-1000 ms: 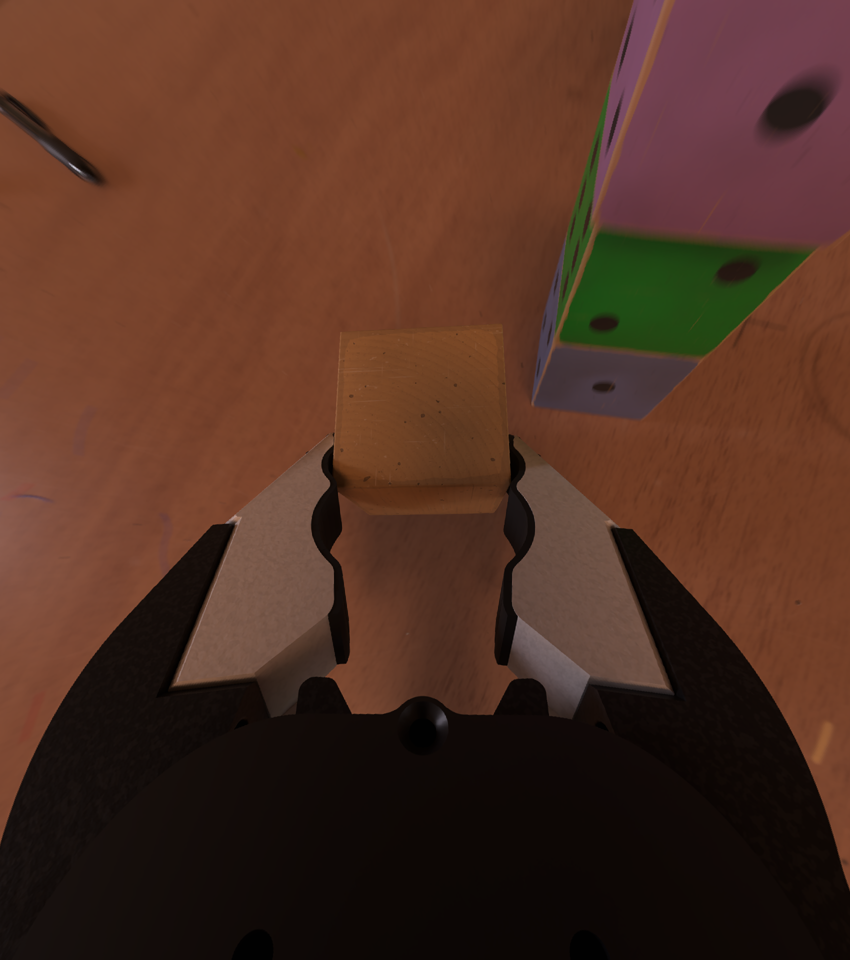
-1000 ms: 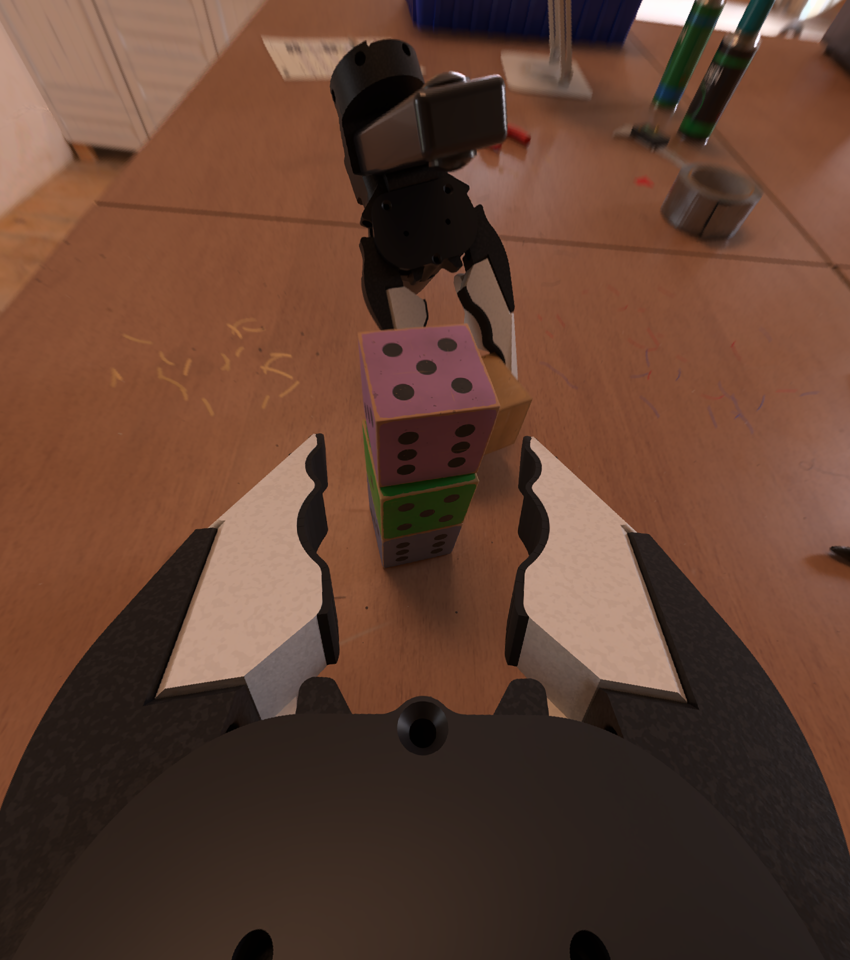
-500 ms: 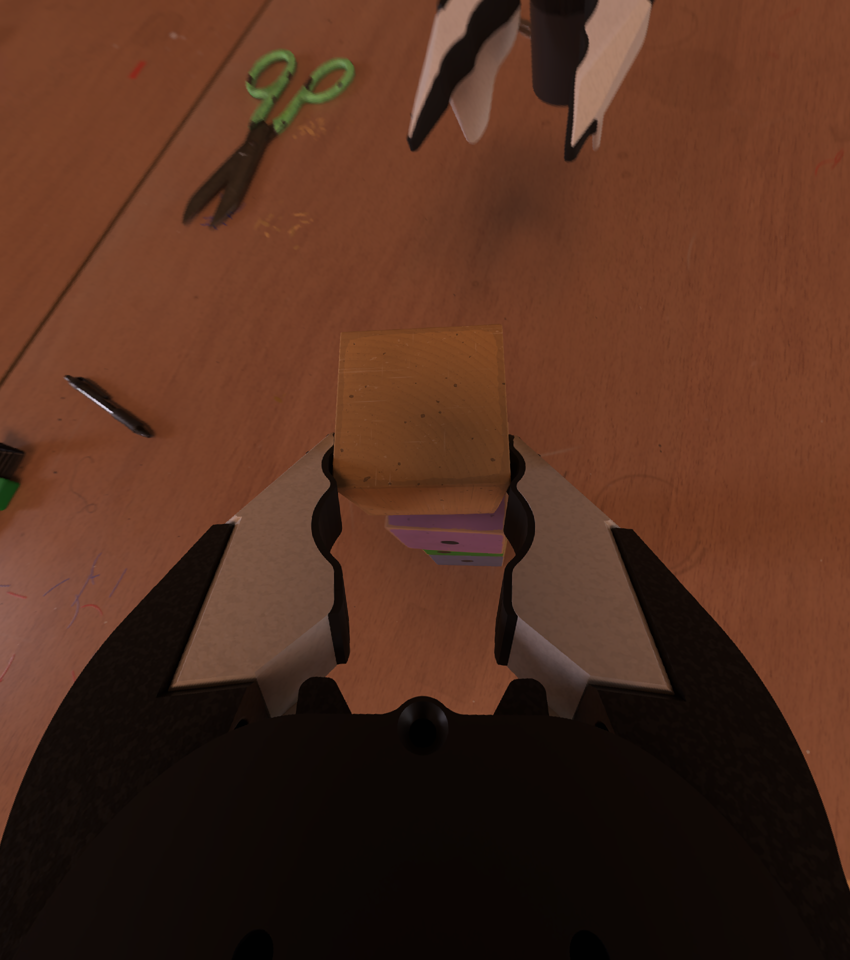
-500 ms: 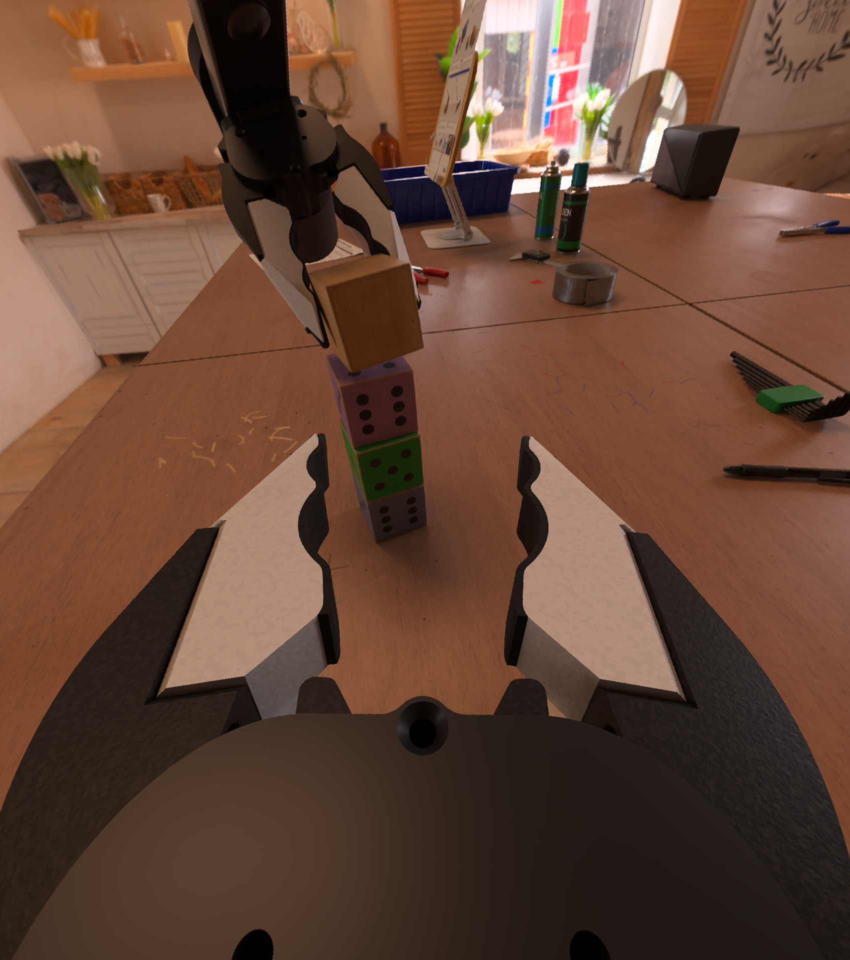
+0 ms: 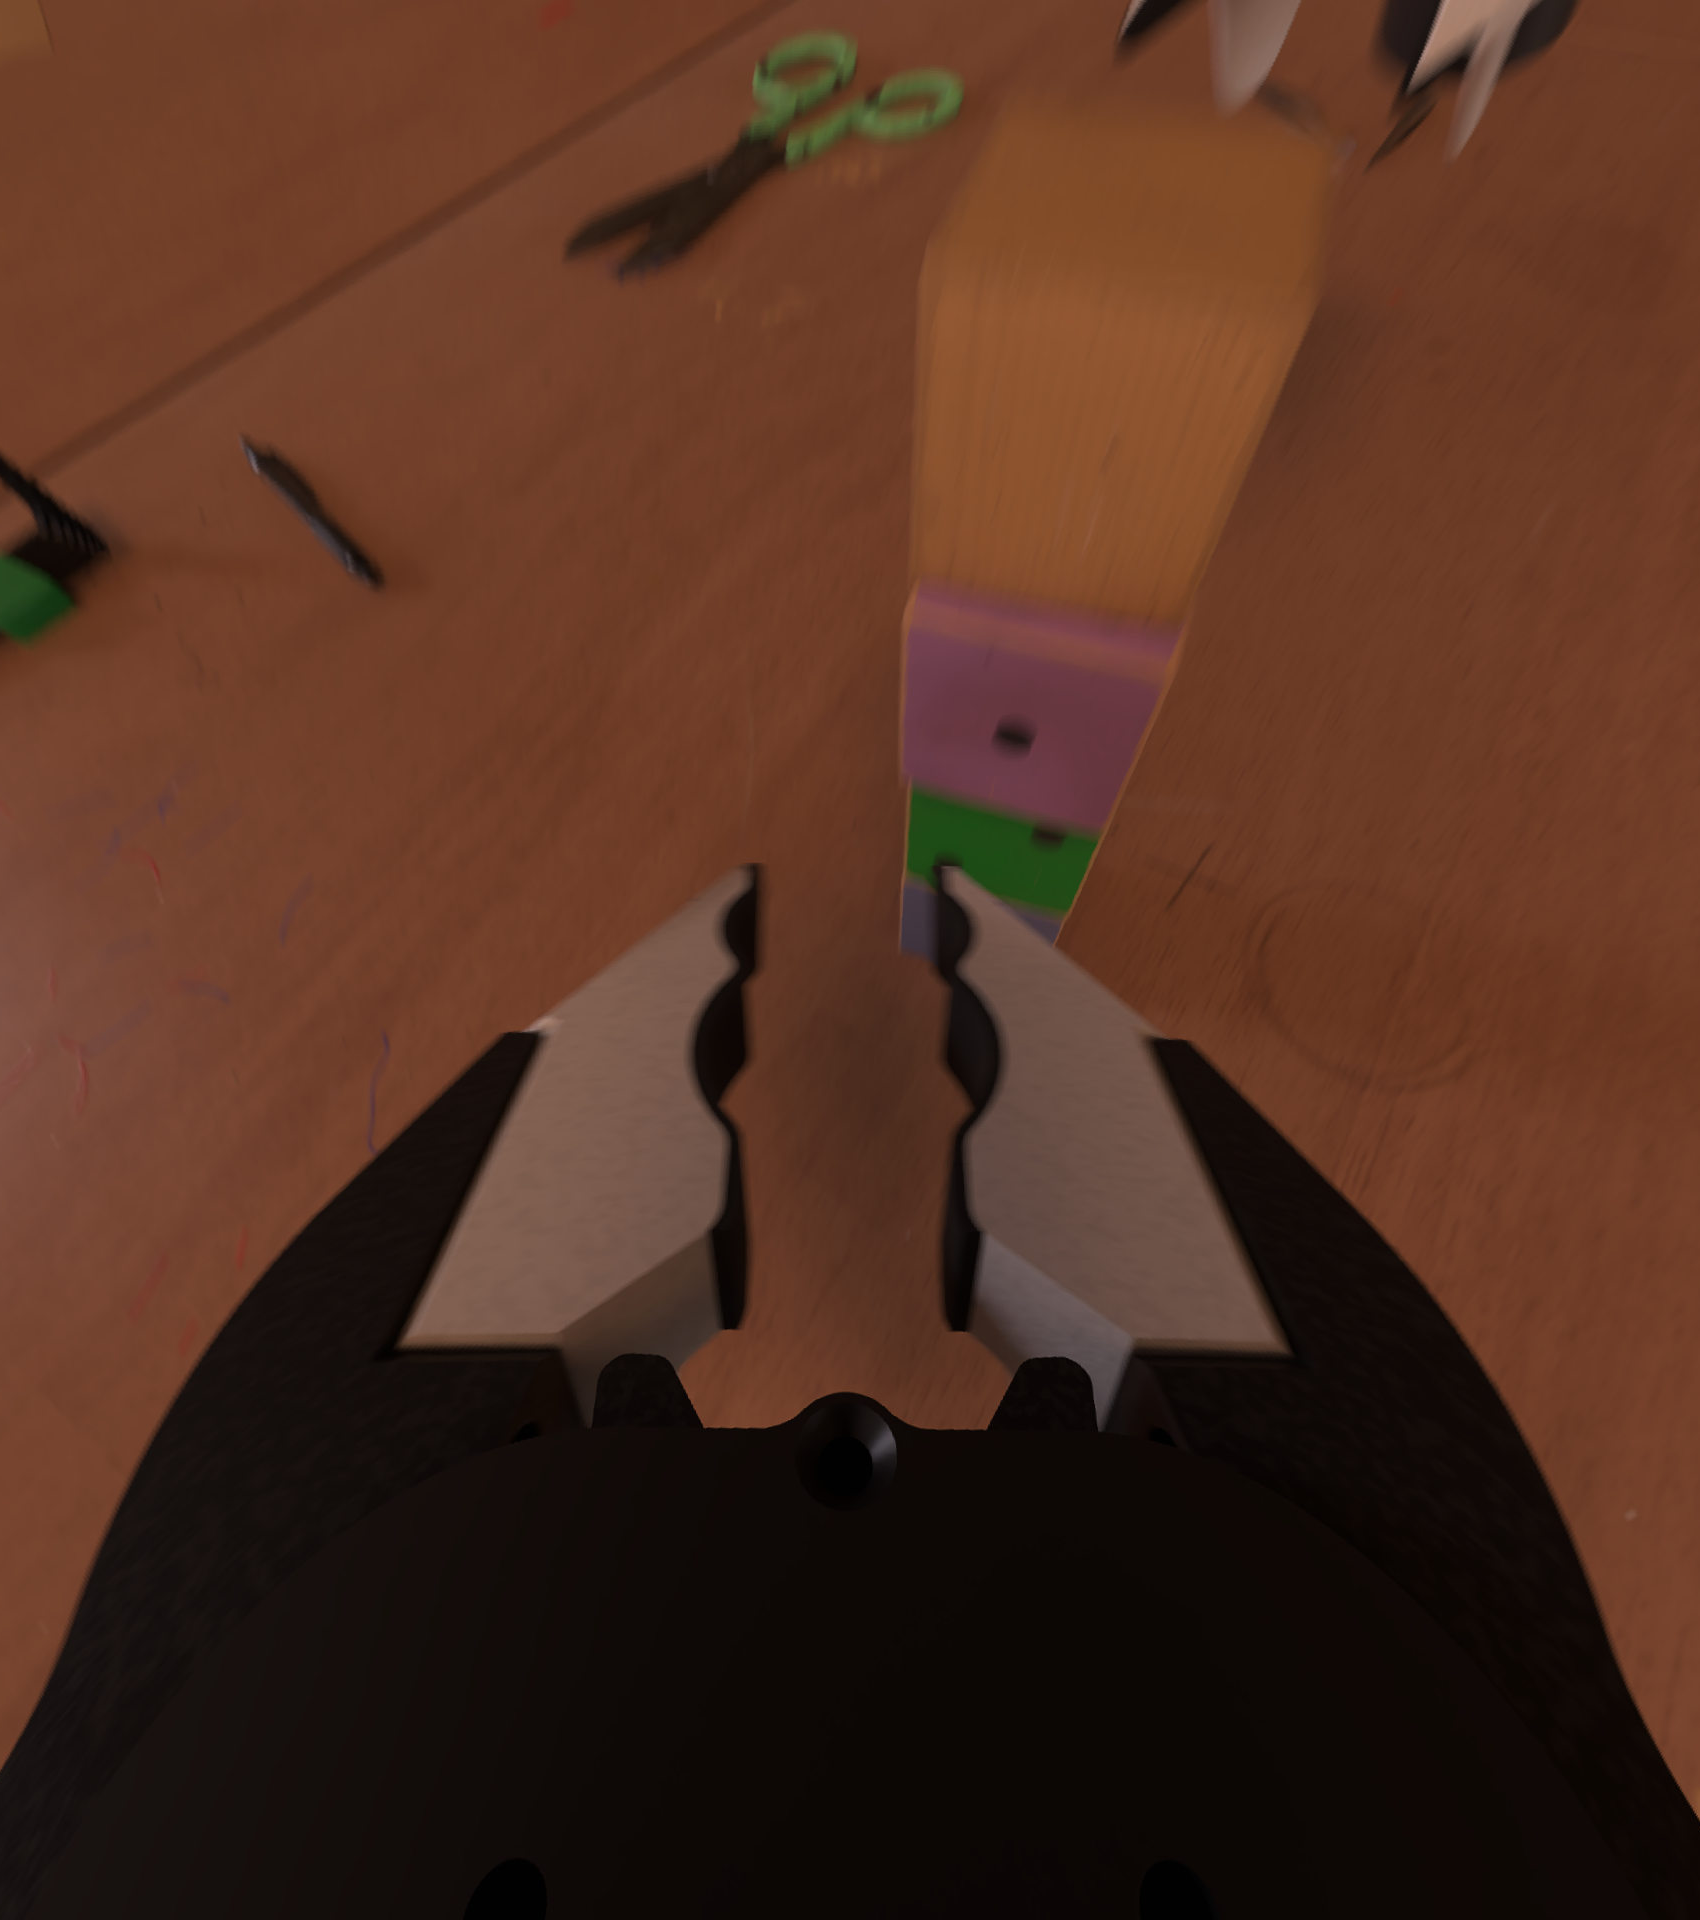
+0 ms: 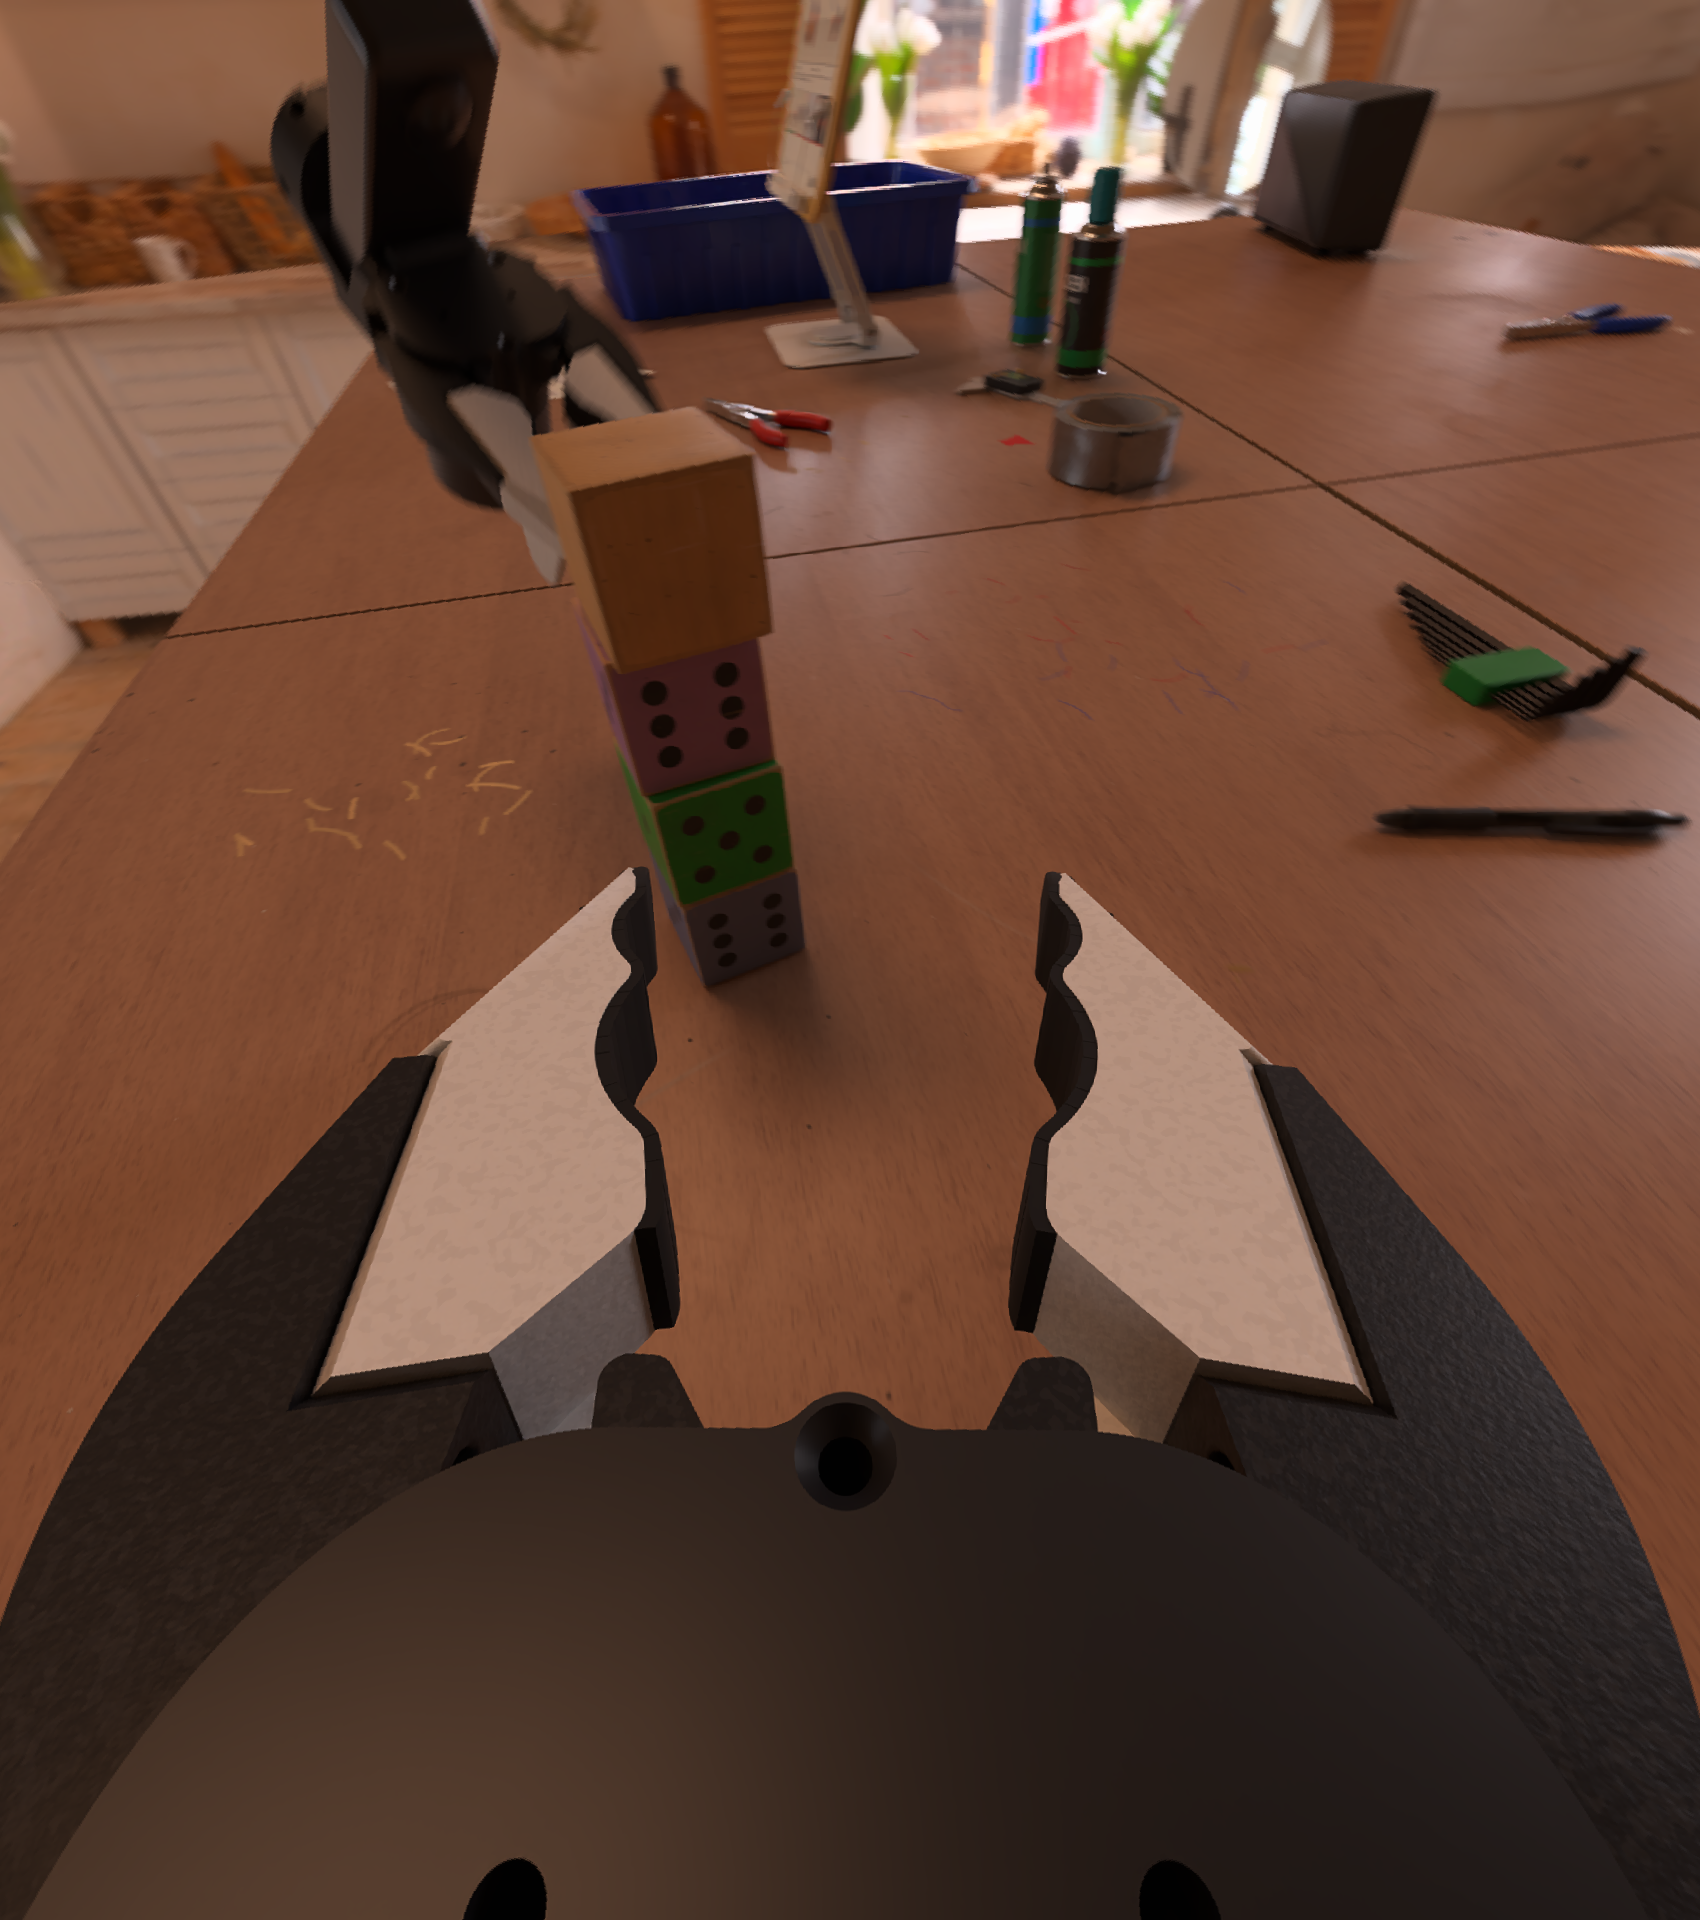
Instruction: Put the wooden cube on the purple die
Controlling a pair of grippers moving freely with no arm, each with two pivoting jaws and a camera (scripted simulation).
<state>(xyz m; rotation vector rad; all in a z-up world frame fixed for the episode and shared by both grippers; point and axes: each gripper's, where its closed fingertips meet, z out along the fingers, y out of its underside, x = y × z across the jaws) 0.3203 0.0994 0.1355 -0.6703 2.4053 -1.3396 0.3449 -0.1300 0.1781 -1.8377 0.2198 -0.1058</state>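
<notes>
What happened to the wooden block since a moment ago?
The left gripper let go of the wooden cube, which now sits on the purple die, and pulled back, its jaws empty and a little apart. The stack below, the green die on the bottom die, stayed put. The right gripper stayed open and empty nearby.

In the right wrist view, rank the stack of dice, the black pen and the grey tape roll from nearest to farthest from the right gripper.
From the right gripper:
1. Stack of dice, just ahead, slightly left.
2. Black pen, off to the right.
3. Grey tape roll, far ahead, past the table seam.
</notes>
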